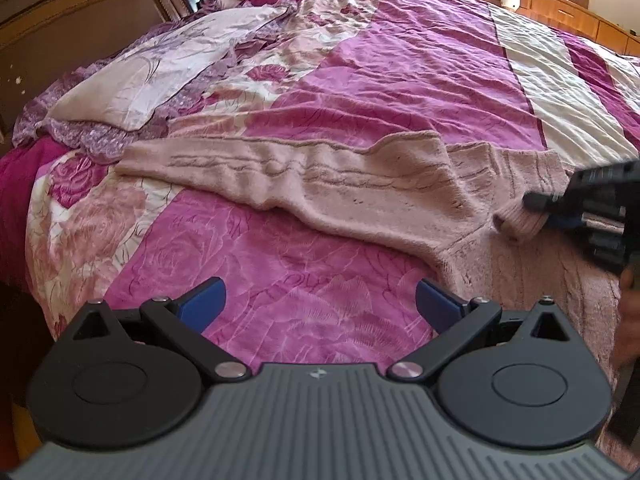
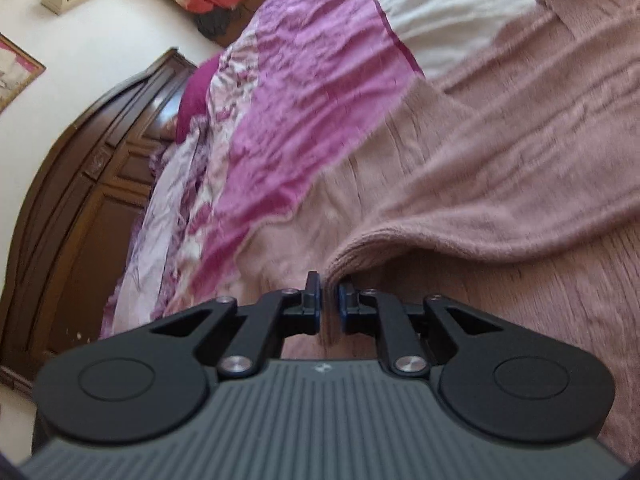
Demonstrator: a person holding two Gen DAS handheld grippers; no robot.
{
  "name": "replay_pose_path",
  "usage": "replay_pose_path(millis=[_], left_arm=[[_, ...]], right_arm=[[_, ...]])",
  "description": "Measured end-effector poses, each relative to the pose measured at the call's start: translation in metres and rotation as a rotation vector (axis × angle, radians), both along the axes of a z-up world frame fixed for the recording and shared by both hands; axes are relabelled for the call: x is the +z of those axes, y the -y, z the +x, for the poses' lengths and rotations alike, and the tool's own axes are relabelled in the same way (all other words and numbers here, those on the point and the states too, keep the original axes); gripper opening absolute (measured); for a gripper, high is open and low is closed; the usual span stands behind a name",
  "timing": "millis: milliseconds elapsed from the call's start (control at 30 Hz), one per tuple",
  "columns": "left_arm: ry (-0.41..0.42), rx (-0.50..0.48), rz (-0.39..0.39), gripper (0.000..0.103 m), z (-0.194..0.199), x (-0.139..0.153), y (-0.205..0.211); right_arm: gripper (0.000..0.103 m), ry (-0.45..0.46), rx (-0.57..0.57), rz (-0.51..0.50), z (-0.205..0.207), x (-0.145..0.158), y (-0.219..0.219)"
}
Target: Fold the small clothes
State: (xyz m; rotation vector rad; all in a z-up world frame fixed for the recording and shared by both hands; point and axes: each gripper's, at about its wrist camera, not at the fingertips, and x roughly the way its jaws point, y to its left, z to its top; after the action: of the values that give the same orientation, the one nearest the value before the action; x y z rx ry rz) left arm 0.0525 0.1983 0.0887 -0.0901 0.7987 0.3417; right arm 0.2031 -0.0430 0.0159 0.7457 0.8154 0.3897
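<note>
A dusty-pink knitted sweater [image 1: 360, 184] lies spread on the bed, one long sleeve [image 1: 224, 168] stretched out to the left. My left gripper [image 1: 320, 304] hovers open above the bedspread just in front of the sweater, nothing between its blue pads [image 1: 202, 304]. The right gripper [image 1: 560, 204] comes in from the right edge of the left wrist view and pinches a ribbed sleeve cuff [image 1: 520, 224]. In the right wrist view that gripper [image 2: 329, 300] is shut on the cuff edge [image 2: 352, 248], and the sleeve [image 2: 500, 200] folds across the sweater body.
The bed carries a magenta and cream rose-print bedspread [image 1: 400, 80] with a lilac pillow [image 1: 132, 80] at the far left. A dark wooden headboard [image 2: 80, 200] stands behind. Wooden cabinets [image 1: 560, 4] and a window line the far side. A person's hand [image 1: 630, 312] shows at the right edge.
</note>
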Motion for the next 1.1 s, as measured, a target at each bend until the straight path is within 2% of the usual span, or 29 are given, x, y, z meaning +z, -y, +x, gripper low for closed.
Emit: replay_pose_path(millis=[233, 367, 433, 467, 500, 633, 800, 1000, 1100], left_arm=[[0.007, -0.065, 0.015, 0.103, 0.021, 0.004, 0.014], [-0.003, -0.112, -0.004, 0.103, 0.035, 0.005, 0.026], [-0.008, -0.136, -0.021, 0.103, 0.042, 0.006, 0.033], [-0.011, -0.145, -0.027, 0.103, 0.045, 0.006, 0.037], [-0.014, -0.158, -0.032, 0.103, 0.049, 0.005, 0.042], [-0.040, -0.212, 0.005, 0.103, 0.066, -0.002, 0.062], [-0.075, -0.291, 0.073, 0.103, 0.087, -0.015, 0.083], [-0.094, -0.379, 0.115, 0.103, 0.113, -0.036, 0.106], [-0.091, -0.404, 0.117, 0.103, 0.124, -0.043, 0.115]], right_arm=[[0.014, 0.007, 0.067, -0.062, -0.027, 0.010, 0.025], [0.014, 0.039, 0.071, -0.120, -0.038, 0.022, 0.054], [0.028, 0.039, 0.051, -0.151, -0.042, 0.026, 0.072], [0.052, 0.036, 0.032, -0.162, -0.045, 0.027, 0.082], [0.067, 0.038, 0.014, -0.166, -0.047, 0.028, 0.093], [0.068, 0.038, -0.027, -0.175, -0.053, 0.030, 0.129], [0.068, 0.013, -0.062, -0.262, -0.060, 0.028, 0.163], [0.068, -0.052, -0.179, -0.187, -0.062, 0.009, 0.208], [0.068, -0.053, -0.222, -0.131, -0.060, 0.004, 0.224]])
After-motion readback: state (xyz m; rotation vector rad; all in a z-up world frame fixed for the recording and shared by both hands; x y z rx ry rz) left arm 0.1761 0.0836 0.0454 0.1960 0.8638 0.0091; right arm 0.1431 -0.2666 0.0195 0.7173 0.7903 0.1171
